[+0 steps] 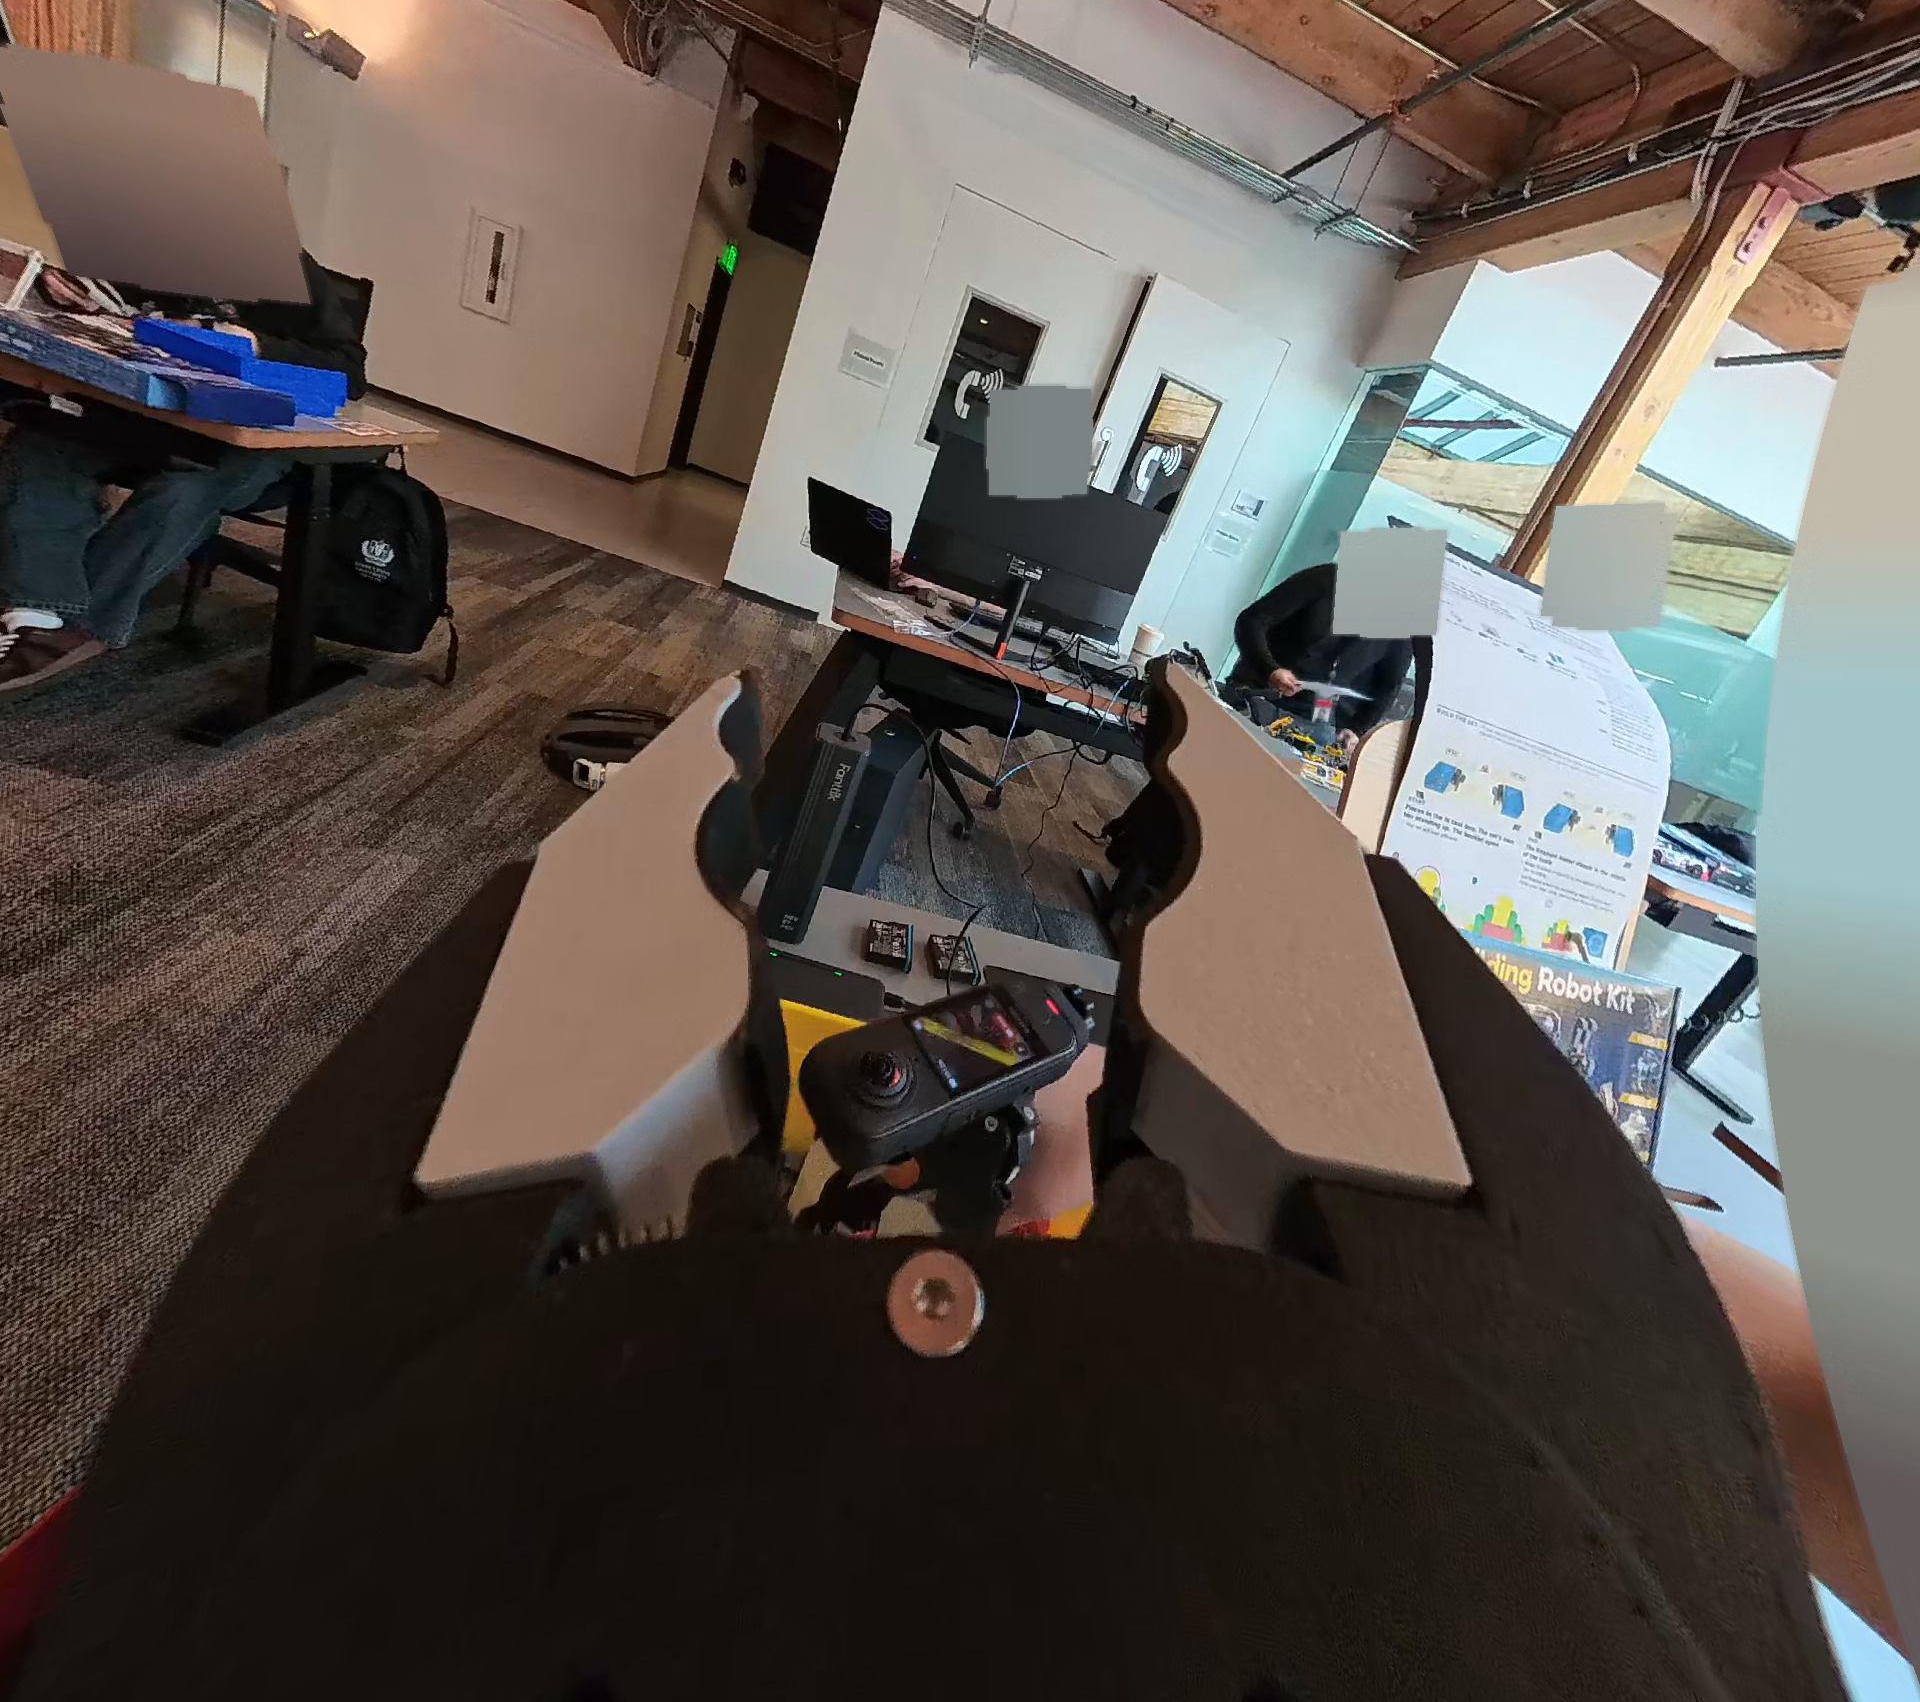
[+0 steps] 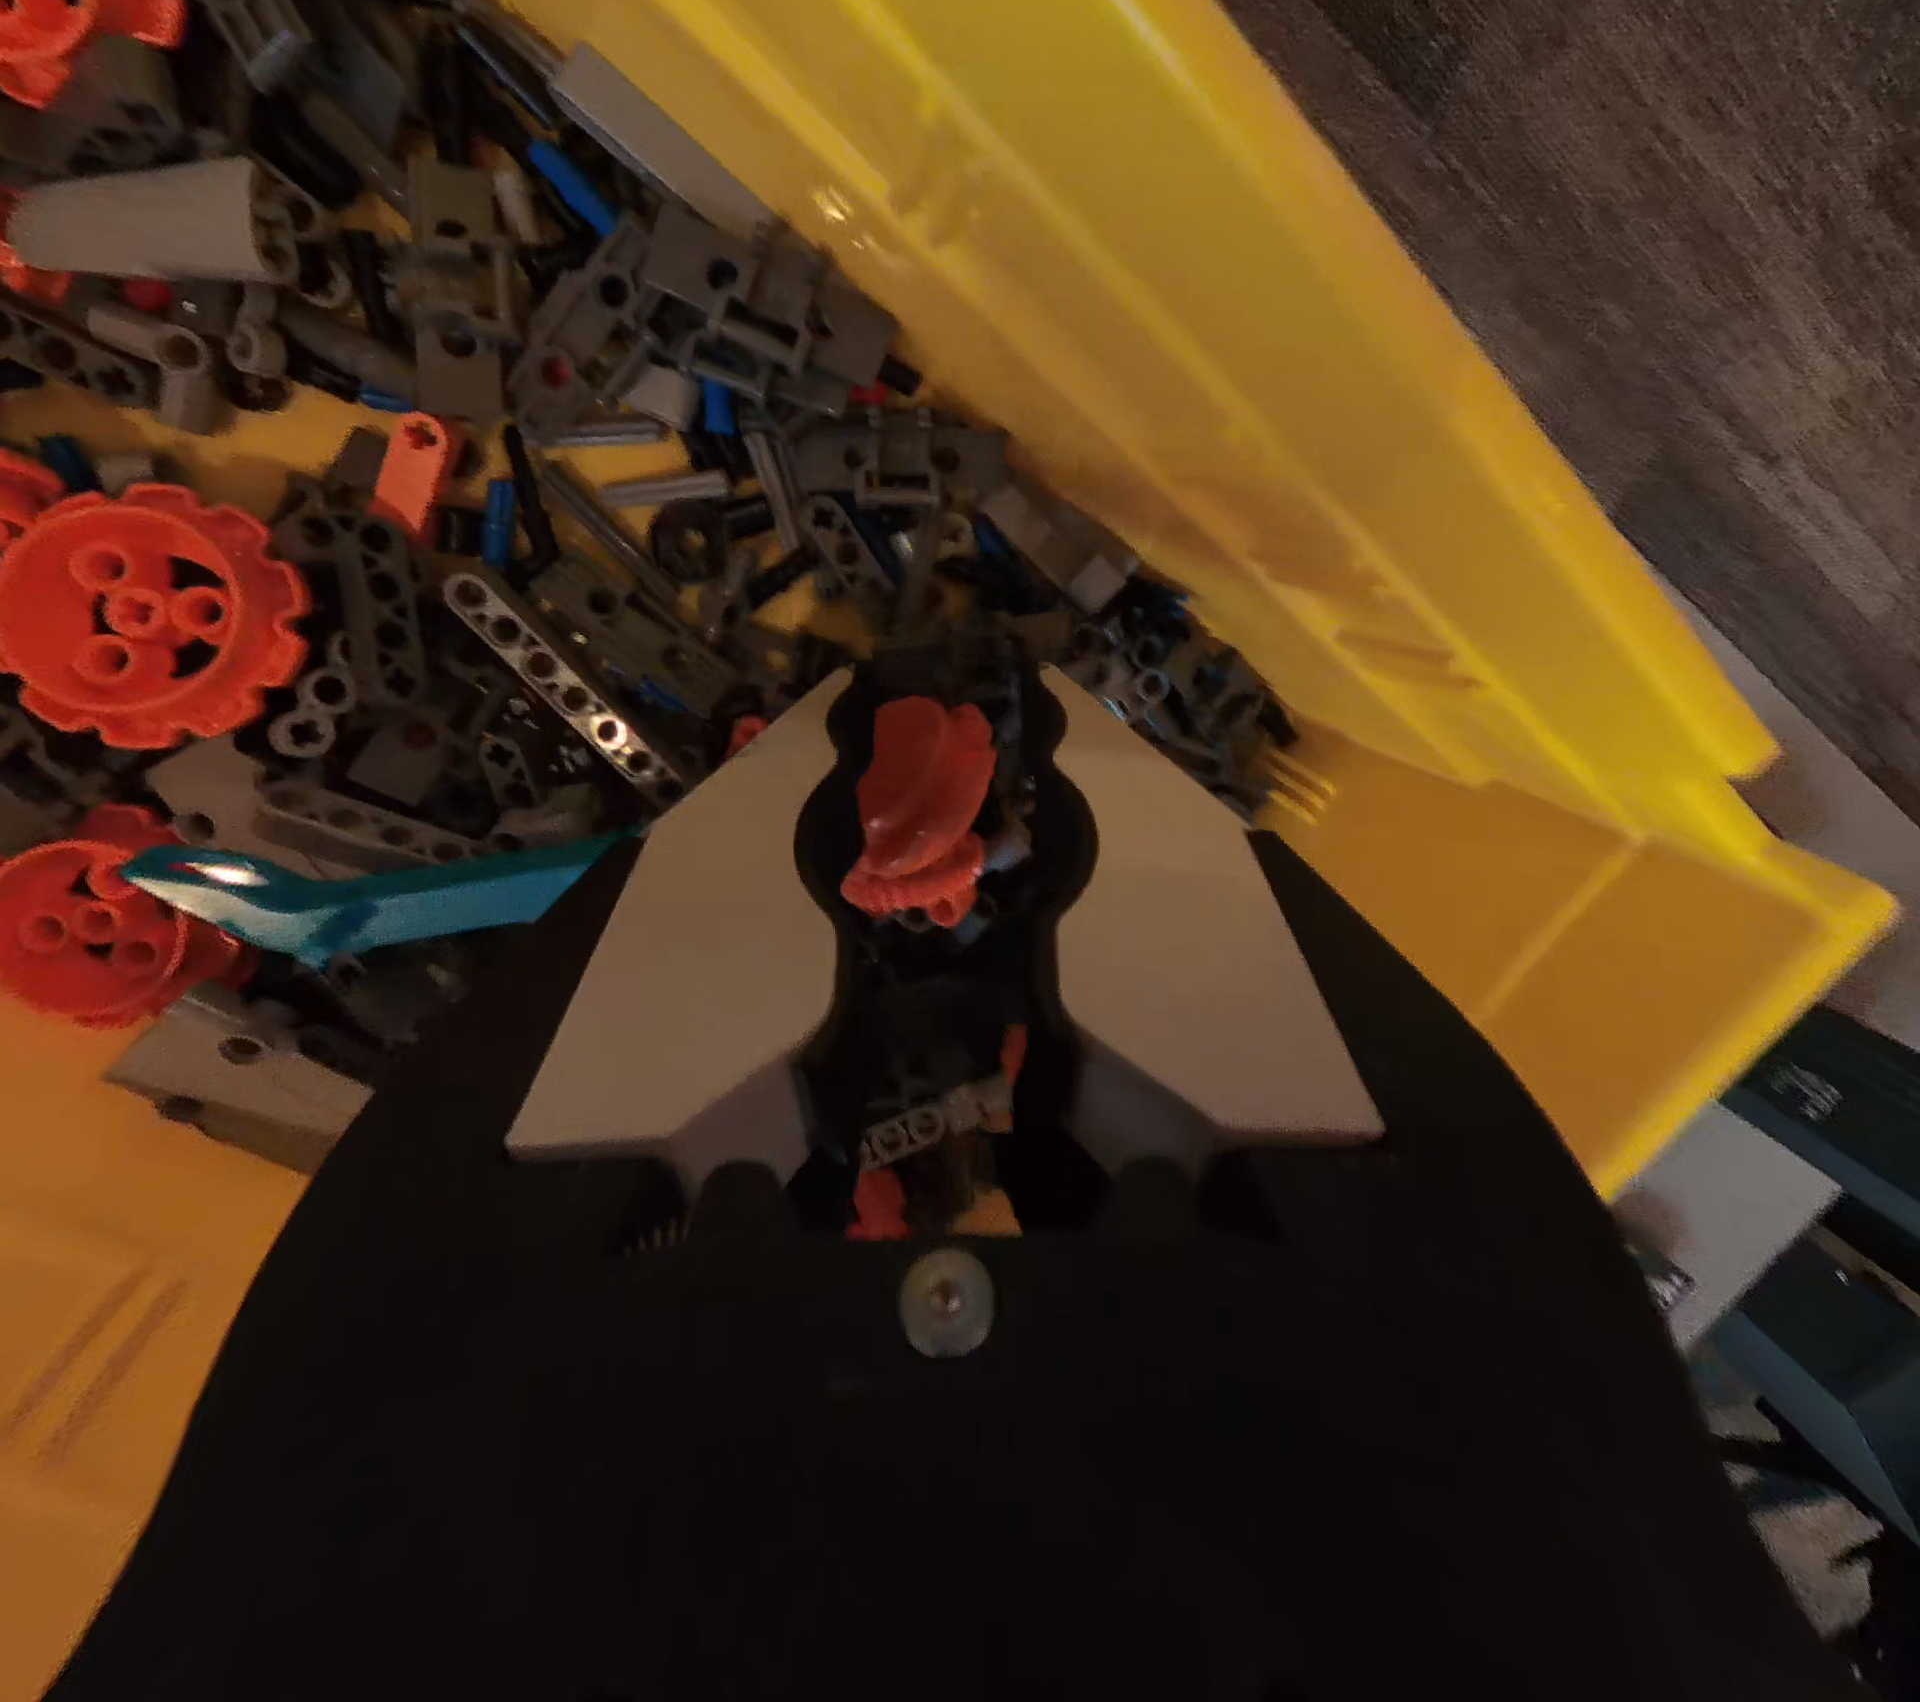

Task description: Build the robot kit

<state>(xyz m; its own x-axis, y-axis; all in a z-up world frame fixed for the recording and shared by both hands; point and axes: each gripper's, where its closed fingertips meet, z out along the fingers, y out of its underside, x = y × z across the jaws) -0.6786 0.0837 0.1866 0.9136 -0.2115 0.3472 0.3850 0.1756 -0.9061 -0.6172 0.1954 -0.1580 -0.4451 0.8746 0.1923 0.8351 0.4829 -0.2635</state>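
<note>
My right gripper [image 2: 940,681] reaches down into a yellow bin [image 2: 1091,322] full of loose building pieces. Its jaws are narrowed on a small red toothed piece [image 2: 920,811], which sits between the pads with small dark pieces beside it. Grey and black beams [image 2: 540,665], orange gear wheels [image 2: 145,613] and a teal lever tool [image 2: 353,904] lie to its left. My left gripper [image 1: 954,696] is open and empty, raised and pointing across the room. Low between its fingers shows a small black camera [image 1: 945,1070].
In the left wrist view a desk with a monitor [image 1: 1029,551] stands ahead. A black upright unit [image 1: 831,821], a printed board [image 1: 1538,769] and a kit box [image 1: 1590,1050] are nearer. A table with blue foam [image 1: 239,385], a backpack [image 1: 384,561] and seated people are around. Grey carpet [image 2: 1558,94] lies beside the bin. Left tips to right tips: about 35 cm.
</note>
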